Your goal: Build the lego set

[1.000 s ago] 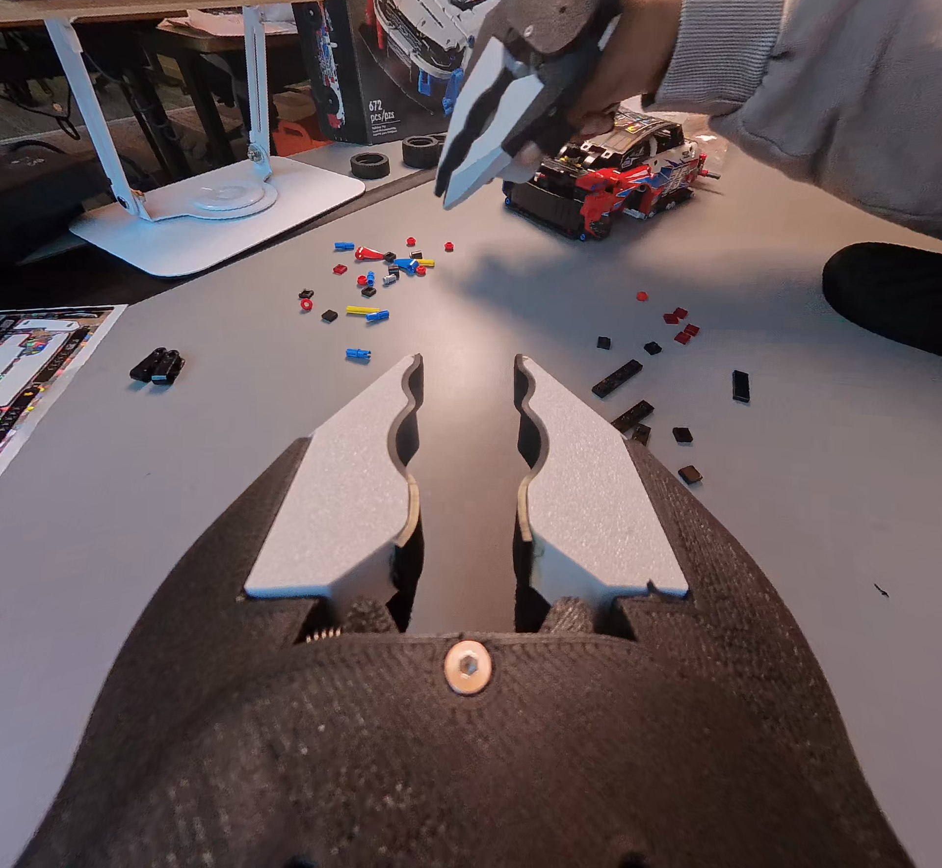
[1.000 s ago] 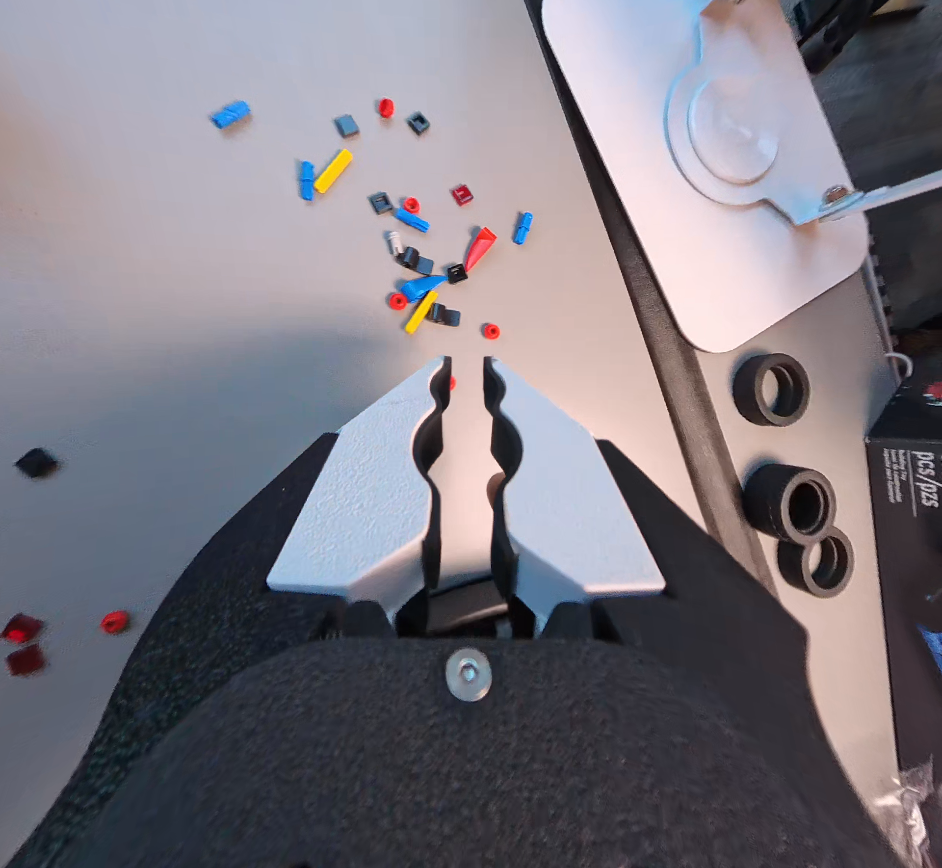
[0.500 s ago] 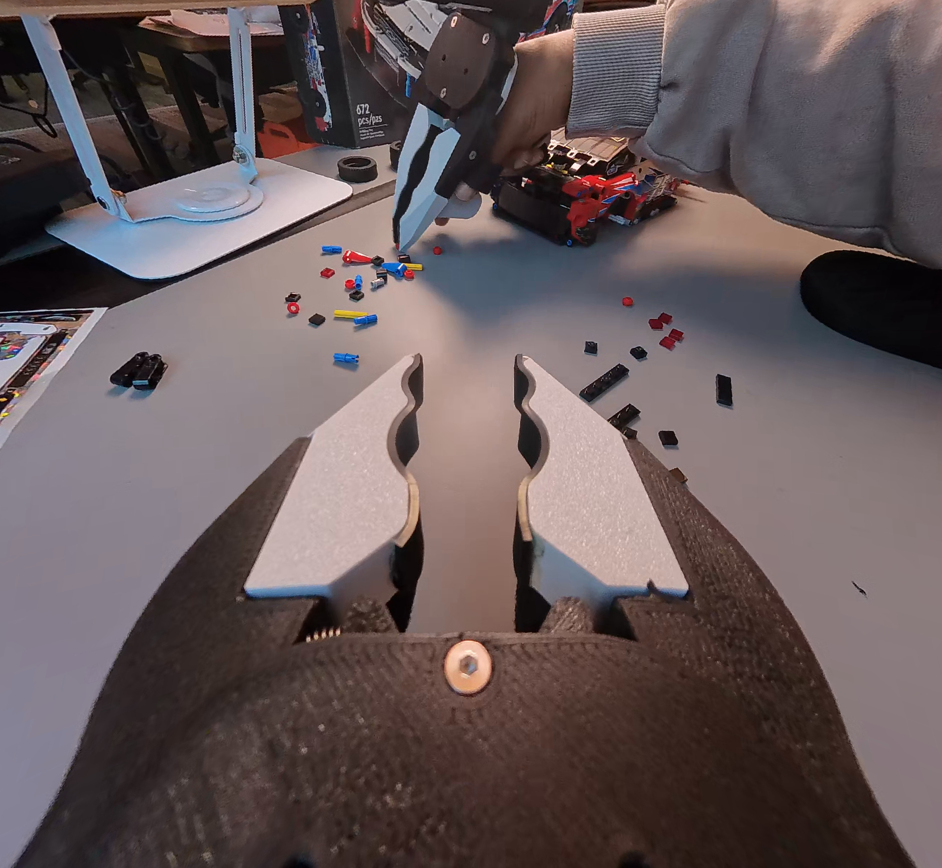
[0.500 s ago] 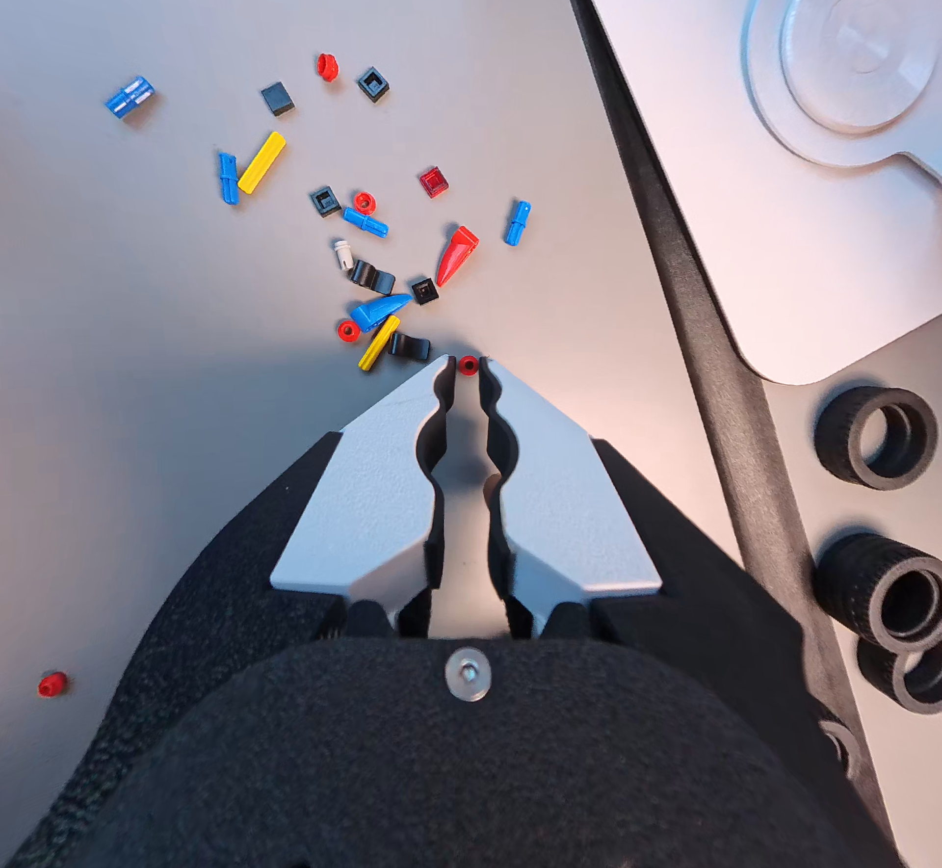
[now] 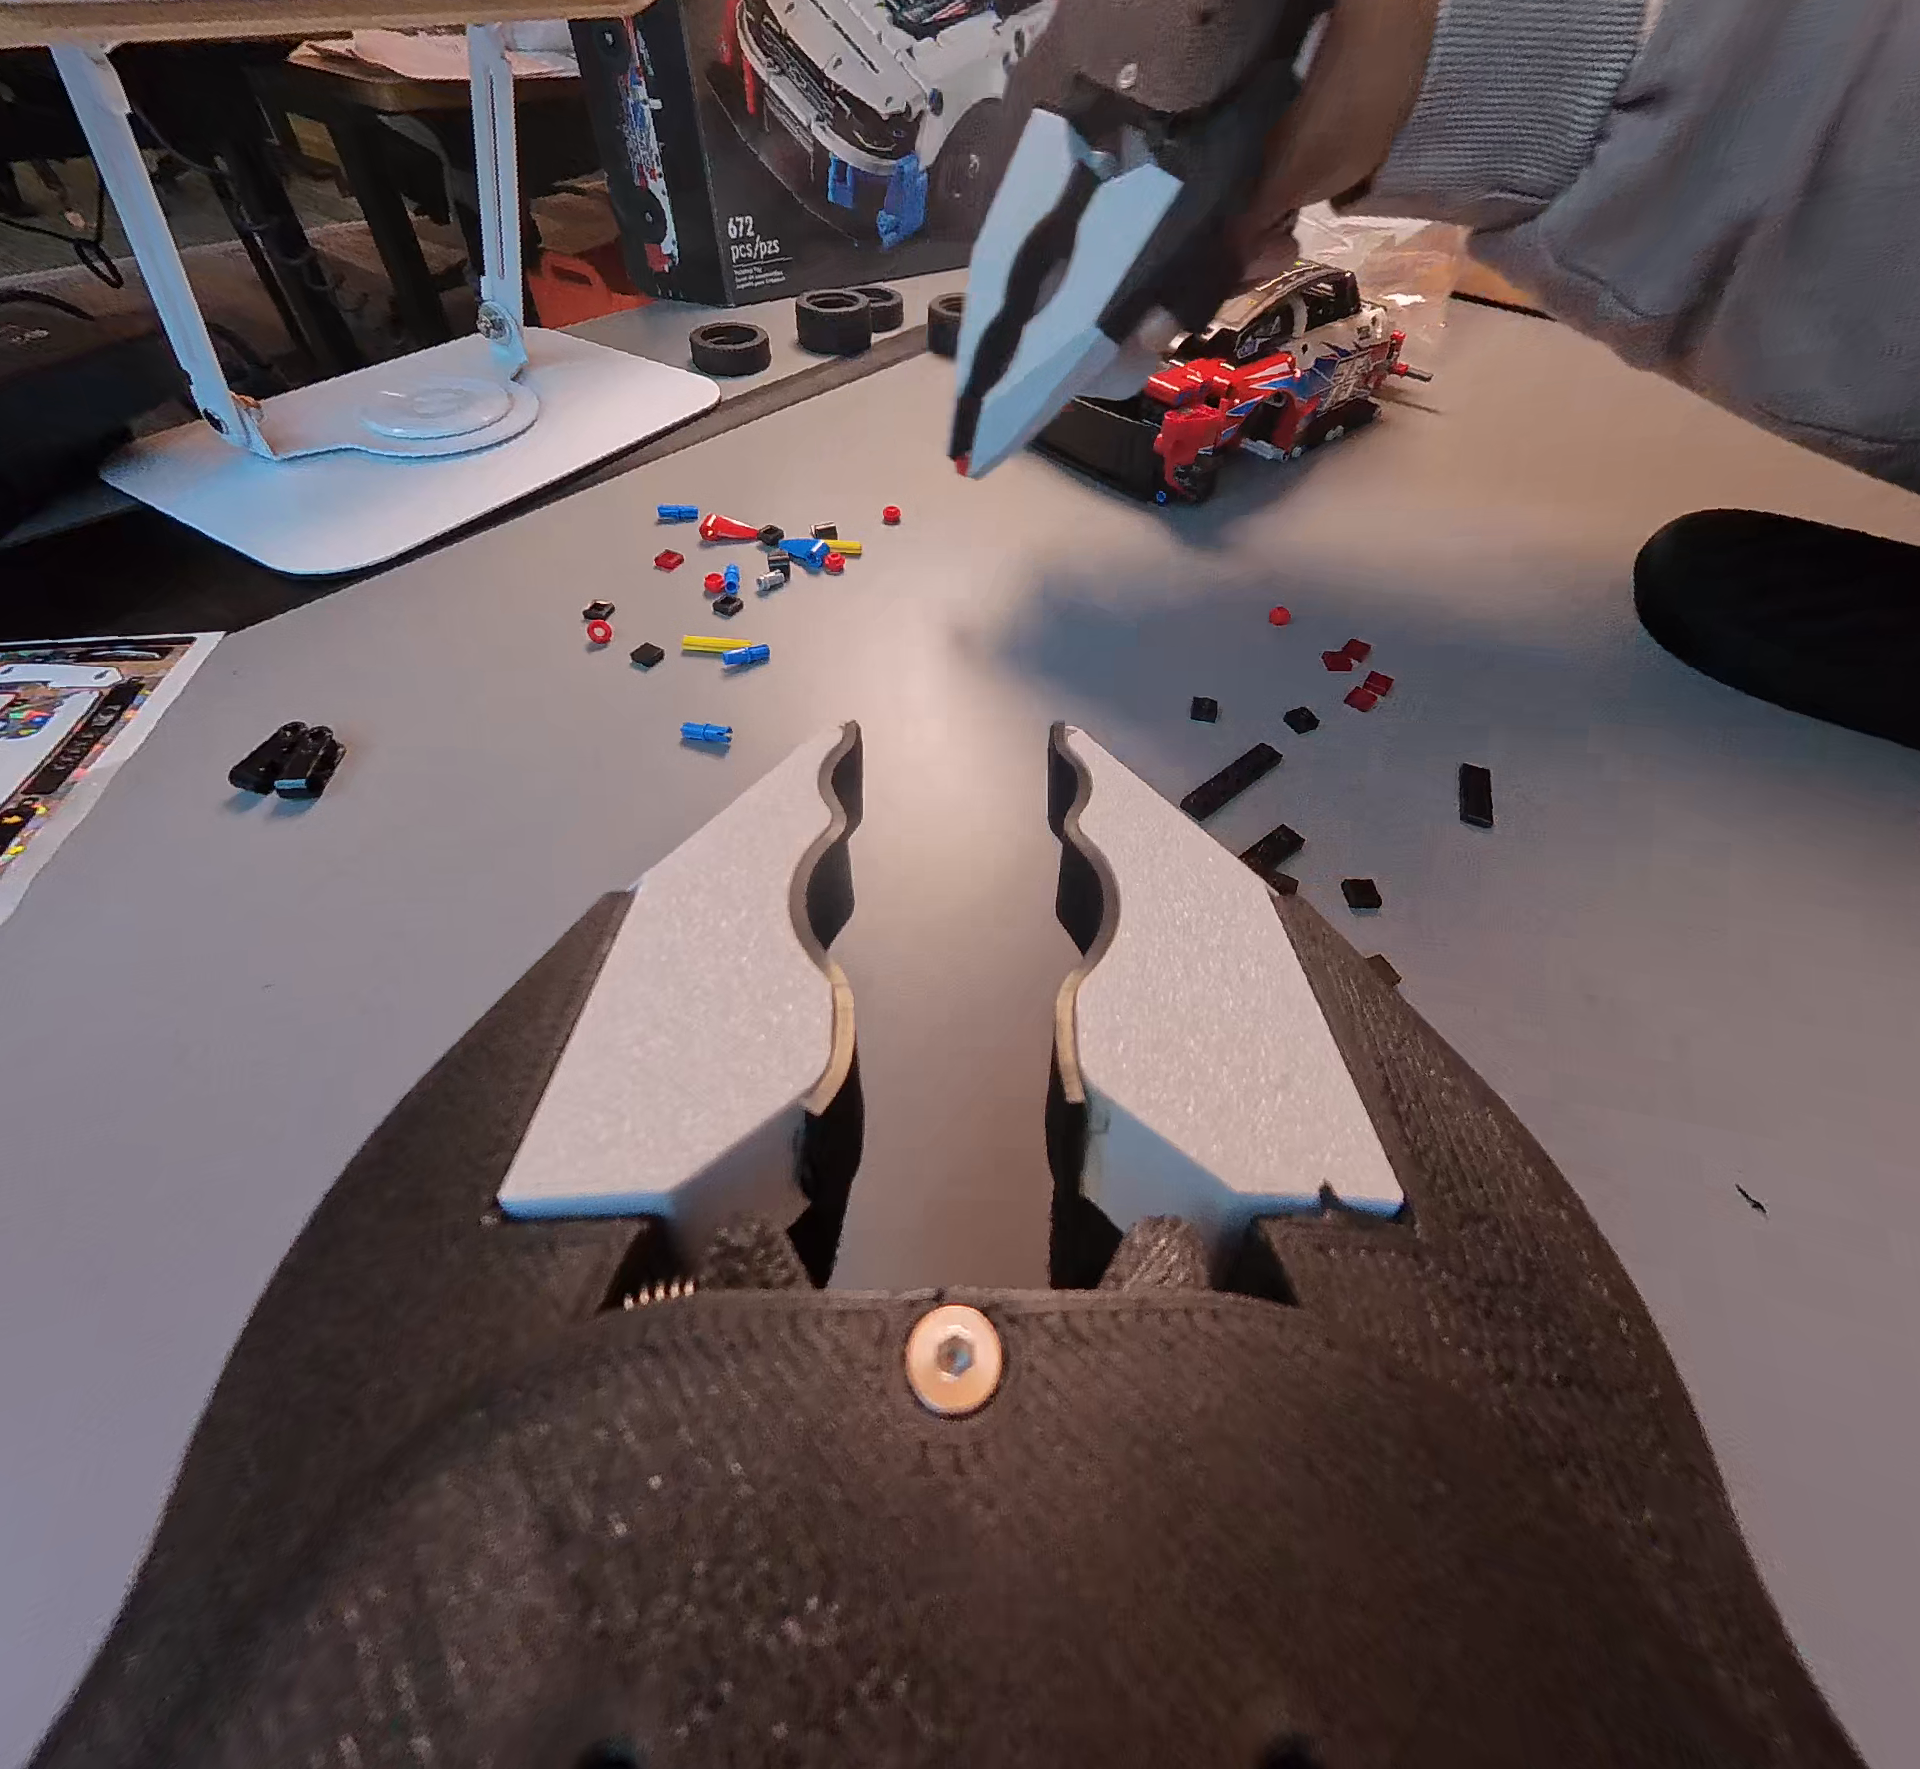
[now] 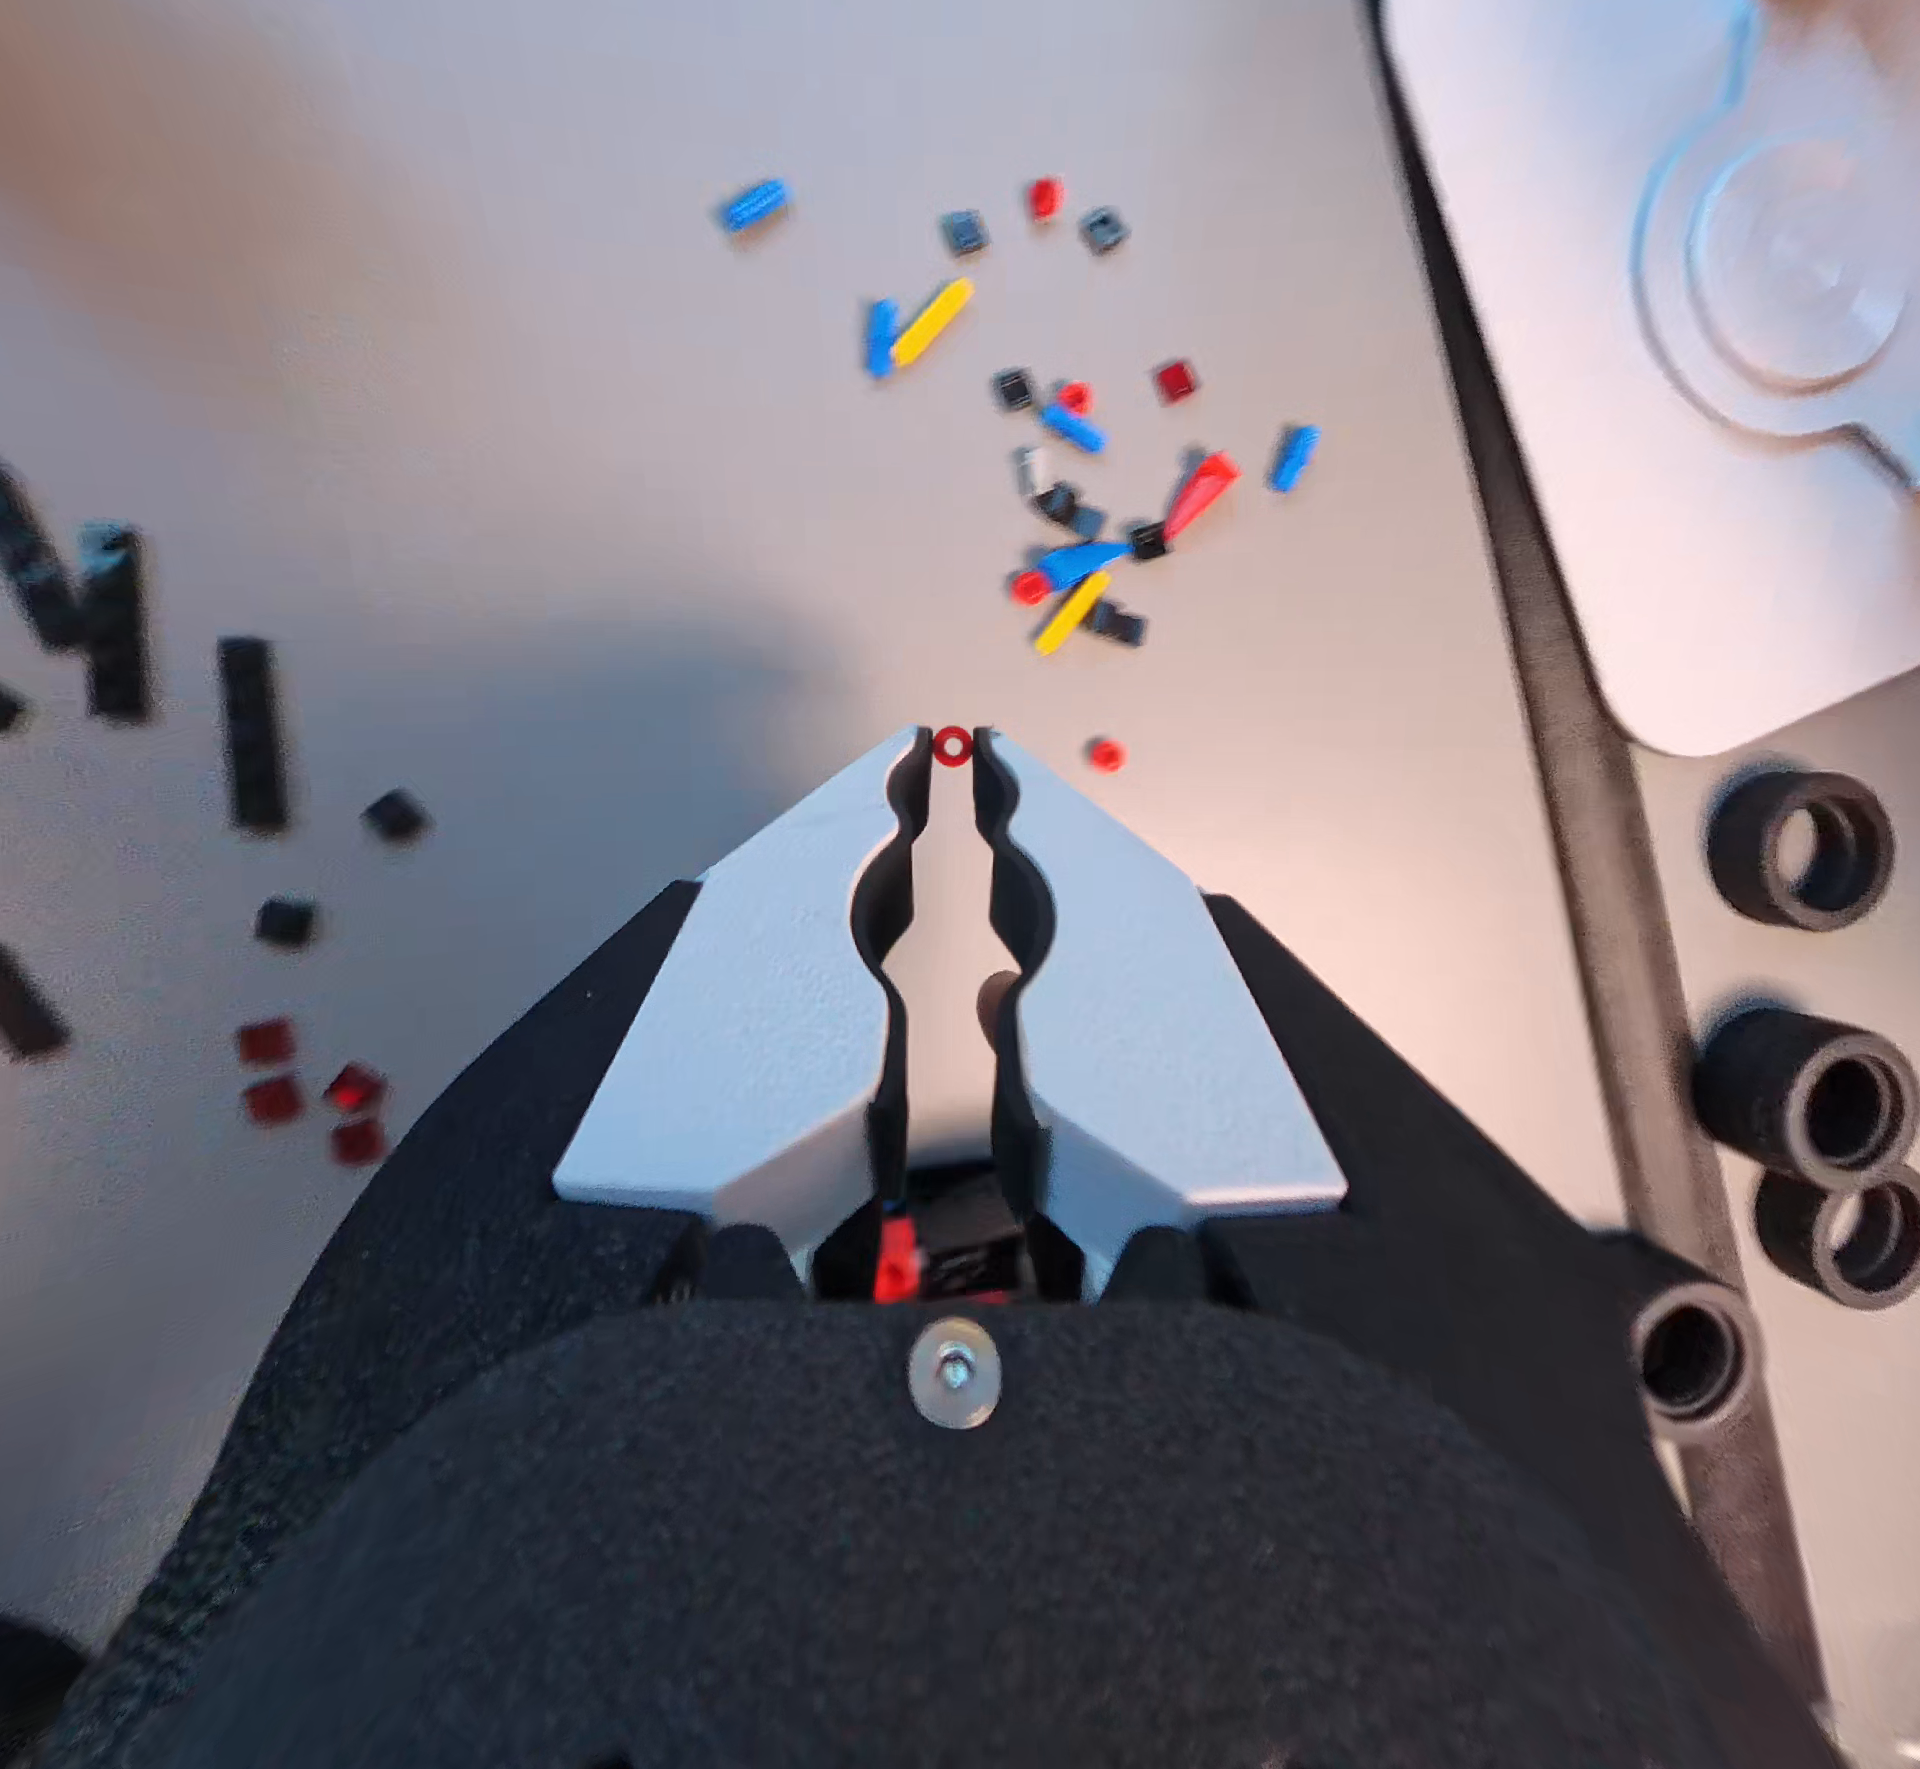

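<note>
At the far left of the left wrist view, a printed instruction sheet [image 5: 62,732] is lying on the edge of the pale grey tabletop [image 5: 416,888], and a small pair of black connector pieces [image 5: 288,760] is sitting just beside it. Behind them, the flat white base of a desk stand [image 5: 416,441] is resting across the tabletop's rear edge. Nearer the middle, a loose scatter of small blue, red, yellow and black lego pieces [image 5: 738,576] is spreading over the tabletop. The left hand-held gripper [image 5: 954,743] is hovering low in the foreground with its grey fingers standing well apart and nothing between them.

Above the scatter, the right hand-held gripper [image 5: 966,462] is hanging in the air, tilted down, and a hand in a grey knit sleeve [image 5: 1558,57] is holding it. Its fingers are drawn nearly together and are pinching a tiny red ring-shaped lego piece [image 6: 952,746] at their very tips, clear of the tabletop; the right wrist view is showing this ring most plainly. Behind it, a dark lego box [image 5: 831,109] is standing upright, with several black rubber tyres [image 5: 831,322] lying in front of it.

To the right, the partly built red, white and black lego car [image 5: 1247,389] is sitting on the tabletop, just beyond the gripper's tips. Farther right and nearer, small red tiles [image 5: 1356,675] and flat black plates [image 5: 1231,779] are lying apart.
</note>
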Available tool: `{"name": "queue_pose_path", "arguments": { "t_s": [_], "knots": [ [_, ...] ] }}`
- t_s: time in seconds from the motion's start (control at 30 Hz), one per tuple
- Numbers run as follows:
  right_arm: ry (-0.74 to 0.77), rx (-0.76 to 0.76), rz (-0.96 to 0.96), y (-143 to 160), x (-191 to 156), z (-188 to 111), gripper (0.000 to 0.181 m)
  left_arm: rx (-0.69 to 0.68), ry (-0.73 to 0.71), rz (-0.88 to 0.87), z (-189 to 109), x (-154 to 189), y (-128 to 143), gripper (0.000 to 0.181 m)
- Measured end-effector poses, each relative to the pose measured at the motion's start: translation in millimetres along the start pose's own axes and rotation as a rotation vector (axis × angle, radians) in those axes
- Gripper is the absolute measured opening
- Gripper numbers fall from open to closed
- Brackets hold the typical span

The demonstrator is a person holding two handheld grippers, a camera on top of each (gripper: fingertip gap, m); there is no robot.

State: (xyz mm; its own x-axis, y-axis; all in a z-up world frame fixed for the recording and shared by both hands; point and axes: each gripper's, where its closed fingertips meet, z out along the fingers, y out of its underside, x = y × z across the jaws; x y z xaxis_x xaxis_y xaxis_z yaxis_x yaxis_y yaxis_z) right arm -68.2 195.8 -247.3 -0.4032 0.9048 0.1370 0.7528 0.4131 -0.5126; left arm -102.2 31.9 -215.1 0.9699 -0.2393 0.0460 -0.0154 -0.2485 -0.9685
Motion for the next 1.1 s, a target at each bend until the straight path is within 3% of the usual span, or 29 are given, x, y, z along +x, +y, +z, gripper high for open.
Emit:
{"name": "queue_pose_path", "arguments": {
  "t_s": [0.2,0.4,0.6,0.7,0.8,0.93,1.1],
  "knots": [
    [-0.093,-0.076,-0.068,55,-84,-22,0.005,-0.007,-0.007,0.008,0,0,2,0.034],
    [-0.069,-0.096,0.021,102,-108,-40,0.005,-0.013,-0.017,0.006,0,-3,3,0.034],
    [-0.049,-0.084,0.027,110,-116,-39,0.006,-0.017,-0.027,0.007,0,-4,4,0.034],
    [-0.044,-0.088,0.01,108,-114,-39,0.012,-0.018,-0.03,0.009,0,-5,4,0.034],
    [-0.03,-0.027,-0.008,81,-102,-43,0.016,-0.019,-0.026,0.007,0,-4,5,0.034],
    [0.057,0.039,-0.029,33,-54,-38,0.015,-0.019,-0.019,0.008,1,-3,4,0.034],
    [0.07,-0.048,0.001,20,11,1,0.015,-0.013,-0.022,0.012,-1,-3,3,0.034]
  ]
}}
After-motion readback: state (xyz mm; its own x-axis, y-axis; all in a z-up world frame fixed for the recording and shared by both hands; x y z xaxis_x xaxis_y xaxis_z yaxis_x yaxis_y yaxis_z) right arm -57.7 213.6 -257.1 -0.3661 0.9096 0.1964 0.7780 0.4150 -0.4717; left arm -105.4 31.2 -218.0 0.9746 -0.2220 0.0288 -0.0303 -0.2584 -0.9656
